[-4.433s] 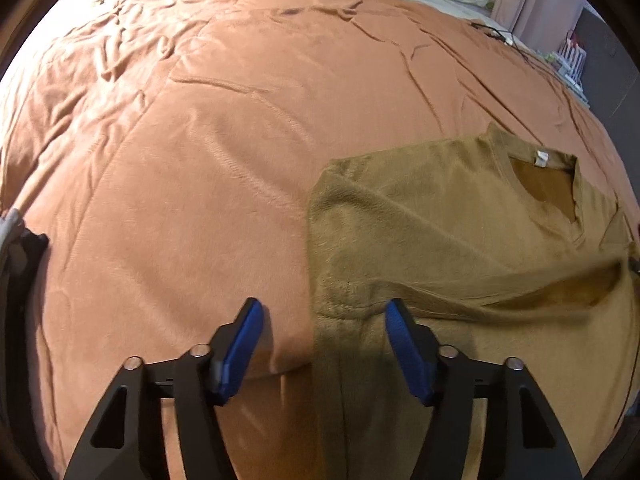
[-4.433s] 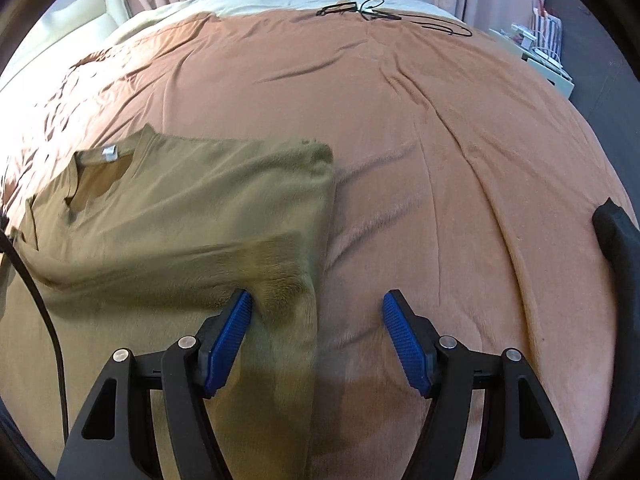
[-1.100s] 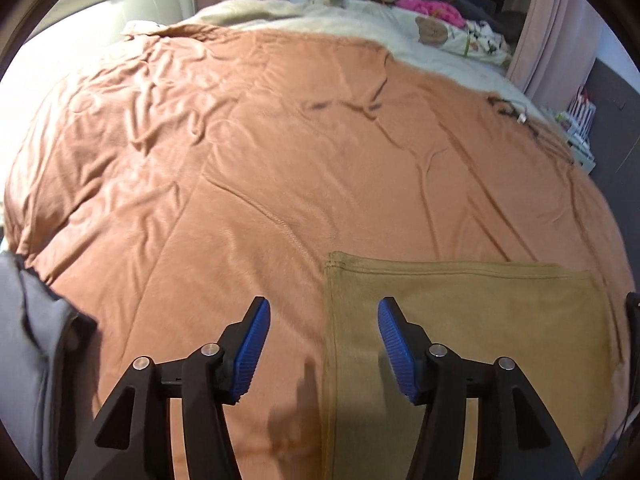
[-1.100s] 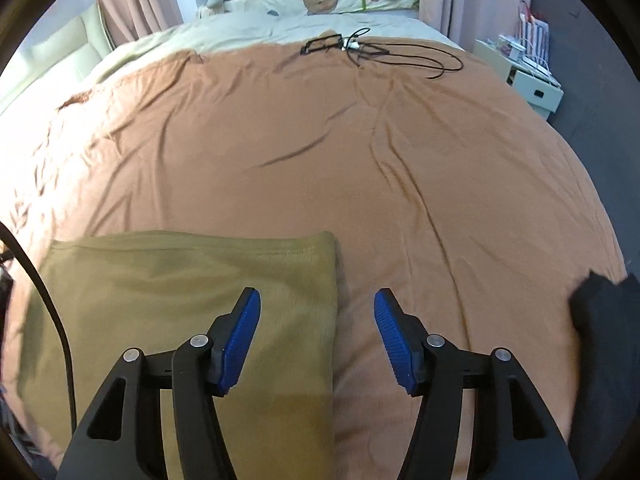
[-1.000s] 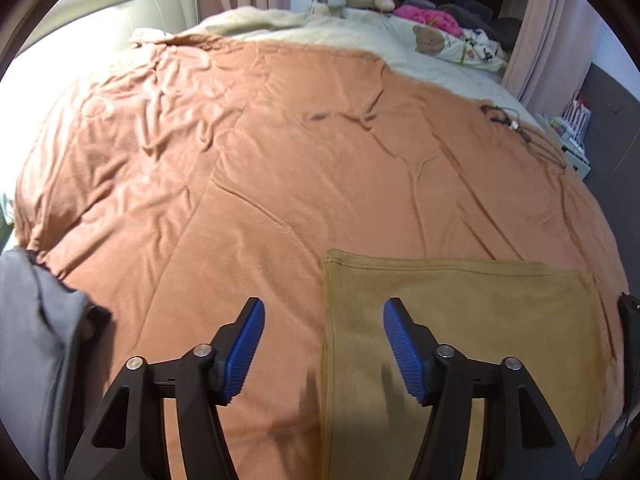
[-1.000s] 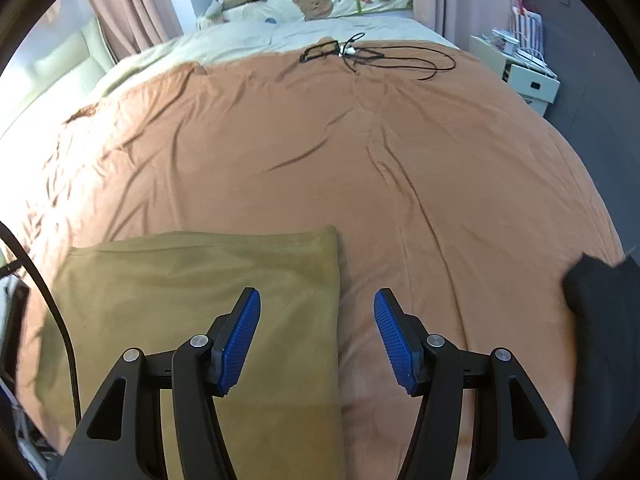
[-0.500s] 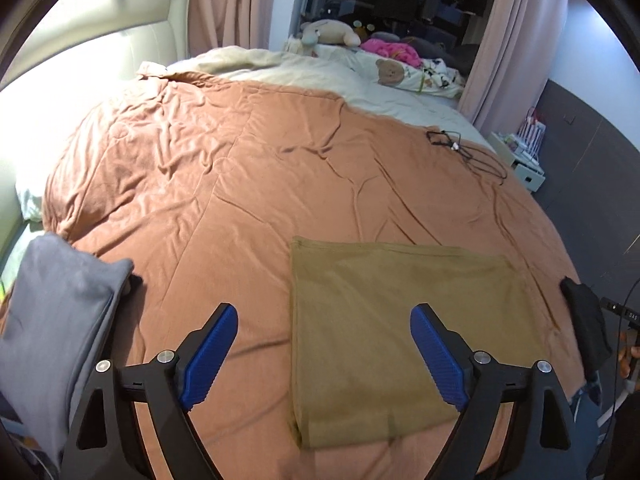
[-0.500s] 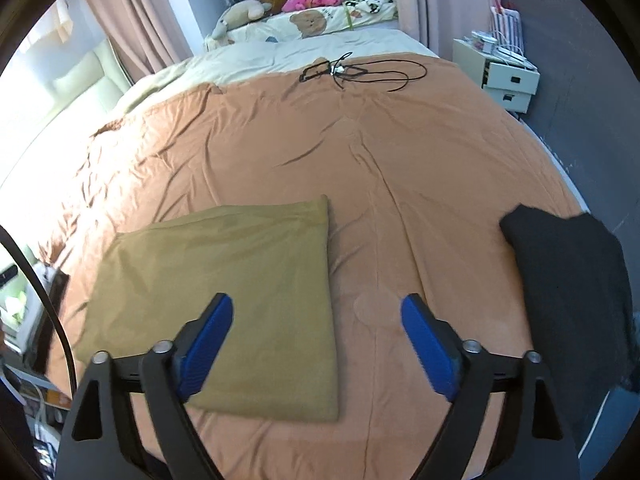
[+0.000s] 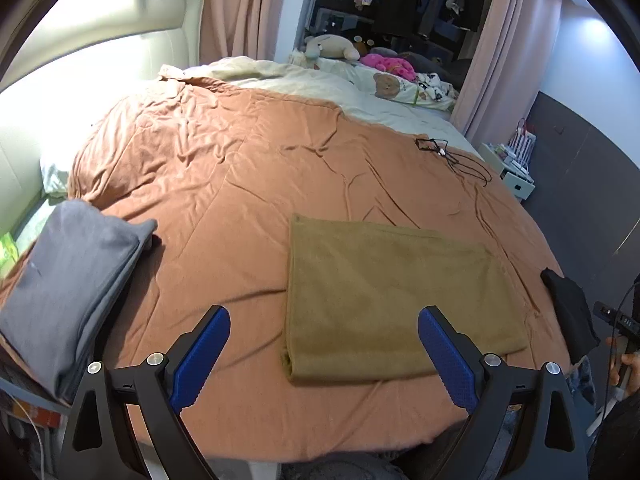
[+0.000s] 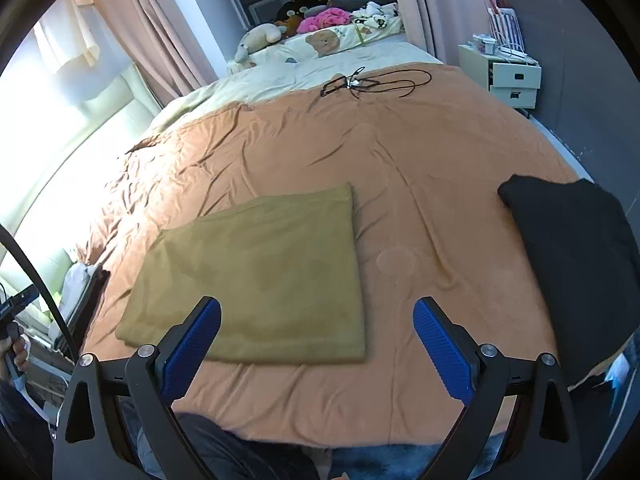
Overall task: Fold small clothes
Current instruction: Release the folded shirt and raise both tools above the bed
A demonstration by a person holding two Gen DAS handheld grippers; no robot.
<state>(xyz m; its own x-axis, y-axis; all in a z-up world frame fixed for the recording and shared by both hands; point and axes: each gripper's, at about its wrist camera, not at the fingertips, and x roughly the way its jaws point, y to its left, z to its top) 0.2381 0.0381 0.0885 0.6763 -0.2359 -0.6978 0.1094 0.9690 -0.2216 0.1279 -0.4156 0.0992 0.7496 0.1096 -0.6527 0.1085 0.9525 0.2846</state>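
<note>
Shirt: we see the olive shirt (image 9: 396,292) folded into a flat rectangle on the bed (image 9: 240,184), lying on the orange cover near its front edge.
Left claw: our left claw (image 9: 323,354) hangs above the shirt's front edge; its jaws have just been opening and stand wide, gripping nothing.
Right claw: our right claw (image 10: 316,344) hangs above the shirt's front right corner; its jaws have just been opening too, wide apart and empty.
Grey pile: folded grey clothes (image 9: 68,288) lie well left of the shirt.
Black garment: a black garment (image 10: 576,264) lies well right of the shirt.
Cable: a black cable (image 10: 376,80) lies far beyond the shirt.
</note>
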